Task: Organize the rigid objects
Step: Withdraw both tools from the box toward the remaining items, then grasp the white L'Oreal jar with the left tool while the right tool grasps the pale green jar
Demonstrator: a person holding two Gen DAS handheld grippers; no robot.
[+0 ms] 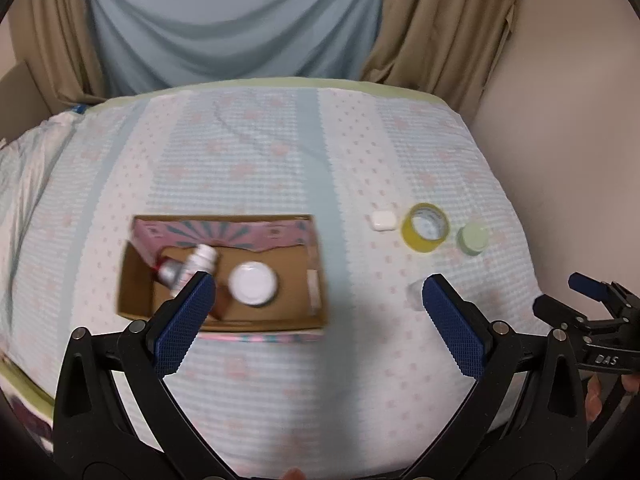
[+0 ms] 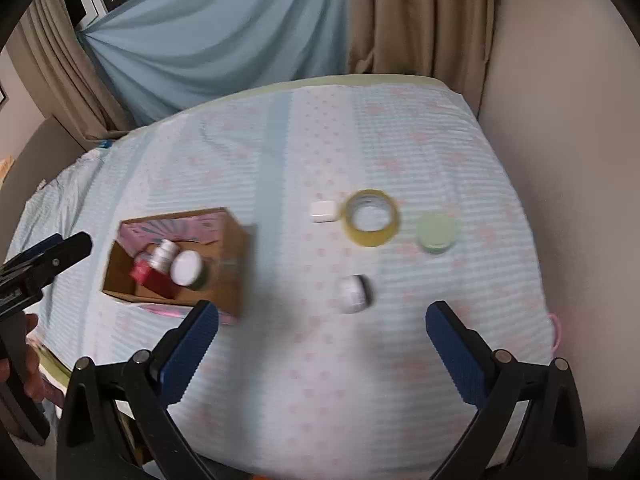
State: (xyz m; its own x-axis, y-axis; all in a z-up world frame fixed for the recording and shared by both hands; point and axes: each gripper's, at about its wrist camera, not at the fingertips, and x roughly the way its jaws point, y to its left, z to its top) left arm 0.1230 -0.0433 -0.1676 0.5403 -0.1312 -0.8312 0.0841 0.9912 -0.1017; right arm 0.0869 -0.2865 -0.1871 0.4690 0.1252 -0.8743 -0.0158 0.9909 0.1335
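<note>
Left tool (image 1: 318, 294): held wide apart, nothing gripped, above the cardboard box (image 1: 136, 280).
Right tool (image 2: 322, 322): spread wide, nothing held.
Box contents: white-lidded jar (image 1: 254, 282), bottles.
Bed (image 2: 280, 152): small jar (image 2: 354, 294), tape roll (image 2: 372, 218), white case (image 2: 322, 211), green lid (image 2: 437, 233) left outside the box.

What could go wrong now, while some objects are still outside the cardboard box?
The small white bottle lies on its side on the soft cloth, so it may roll when the open right gripper closes on it. The box is already partly full, so the tape roll may knock the jar inside.
</note>
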